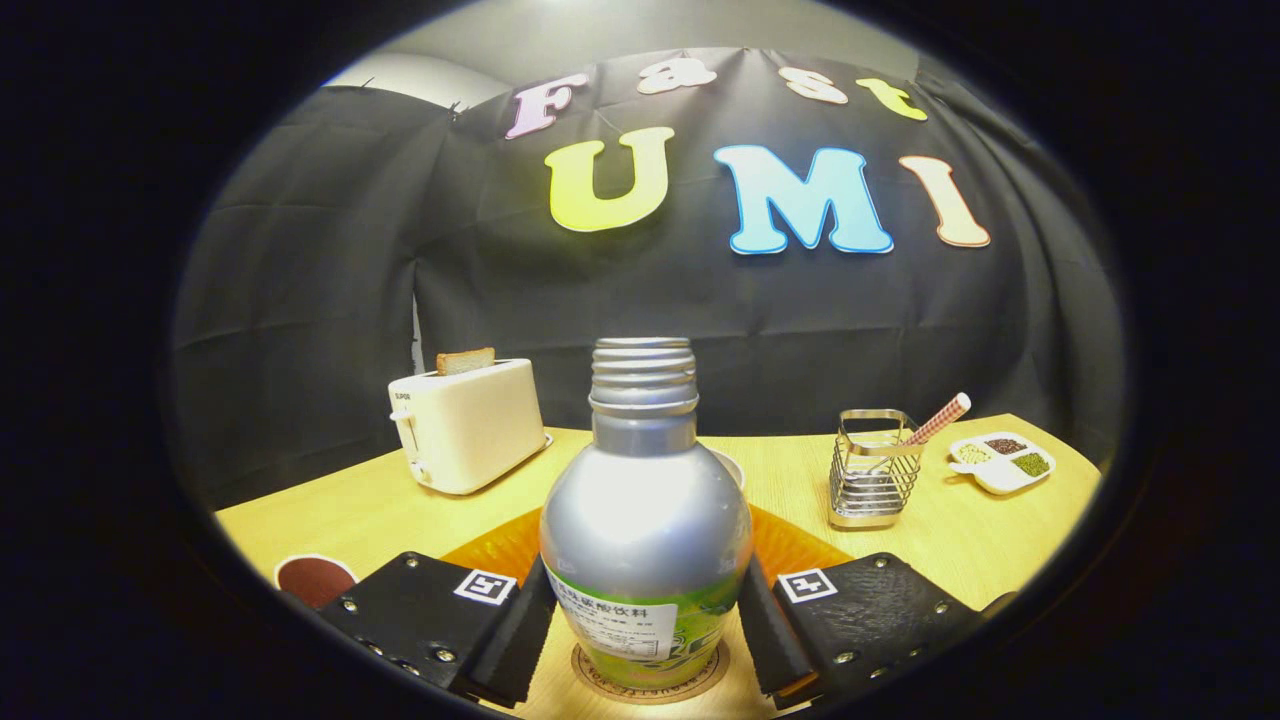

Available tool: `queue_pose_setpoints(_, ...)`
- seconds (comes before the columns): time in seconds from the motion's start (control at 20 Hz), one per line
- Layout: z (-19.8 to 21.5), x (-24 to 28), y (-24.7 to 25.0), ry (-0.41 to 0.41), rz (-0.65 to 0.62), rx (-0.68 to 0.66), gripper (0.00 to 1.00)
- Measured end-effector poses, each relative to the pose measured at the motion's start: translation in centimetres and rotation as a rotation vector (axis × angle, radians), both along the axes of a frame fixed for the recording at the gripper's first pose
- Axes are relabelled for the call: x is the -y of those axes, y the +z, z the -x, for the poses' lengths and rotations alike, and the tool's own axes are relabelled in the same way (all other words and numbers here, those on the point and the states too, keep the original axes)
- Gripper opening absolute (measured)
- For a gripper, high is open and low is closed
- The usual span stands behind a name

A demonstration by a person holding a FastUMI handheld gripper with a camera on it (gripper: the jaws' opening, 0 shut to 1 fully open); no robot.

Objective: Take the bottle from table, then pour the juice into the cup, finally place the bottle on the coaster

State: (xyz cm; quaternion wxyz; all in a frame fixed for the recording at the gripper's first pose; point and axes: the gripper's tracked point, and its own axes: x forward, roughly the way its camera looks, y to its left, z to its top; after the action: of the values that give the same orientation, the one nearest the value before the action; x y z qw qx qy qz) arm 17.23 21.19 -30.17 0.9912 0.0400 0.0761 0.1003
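Observation:
A silver bottle (645, 520) with a green label and an uncapped threaded neck stands upright on a round cork coaster (648, 688). My gripper (648, 600) is shut on it, one finger pressing each side of its lower body. Just behind the bottle's shoulder shows the rim of a cup (732, 466), mostly hidden, standing on an orange mat (500, 548).
On the wooden table (380, 510) beyond the fingers stand a cream toaster (468, 425) with a slice of toast at the left, a wire holder (872, 468) with a striped straw, and a white divided dish (1002, 462) at the right. A dark red round thing (315, 580) lies near the left finger.

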Motion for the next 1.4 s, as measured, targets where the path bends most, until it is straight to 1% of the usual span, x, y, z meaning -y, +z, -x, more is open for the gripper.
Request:
queue_pose_setpoints(0.35, 0.2, -0.4, -0.3, -0.002, 0.04, 0.05, 0.81)
queue_pose_setpoints(0.45, 0.2, -0.5, -0.4, 0.0, 0.058, 0.062, 0.82)
queue_pose_setpoints(0.5, 0.3, -0.4, -0.3, -0.004, 0.066, 0.059, 0.83)
queue_pose_setpoints(0.55, 0.4, -0.3, 0.0, -0.01, 0.062, 0.065, 0.91)
queue_pose_setpoints(0.6, 0.6, 0.0, 1.0, -0.024, 0.051, 0.082, 0.99)
queue_pose_setpoints(0.7, 1.3, 0.7, 4.0, -0.048, 0.022, 0.135, 0.99)
queue_pose_setpoints(0.8, 2.5, 1.8, 7.1, -0.062, 0.016, 0.16, 0.99)
queue_pose_setpoints(1.0, 5.6, 6.8, 14.7, -0.114, -0.003, 0.207, 0.99)
queue_pose_setpoints(1.1, 7.5, 10.6, 18.4, -0.172, 0.016, 0.215, 0.99)
queue_pose_setpoints(1.25, 10.6, 15.1, 22.8, -0.23, 0.054, 0.206, 0.99)
queue_pose_setpoints(1.4, 13.7, 18.1, 27.7, -0.28, 0.094, 0.235, 0.99)
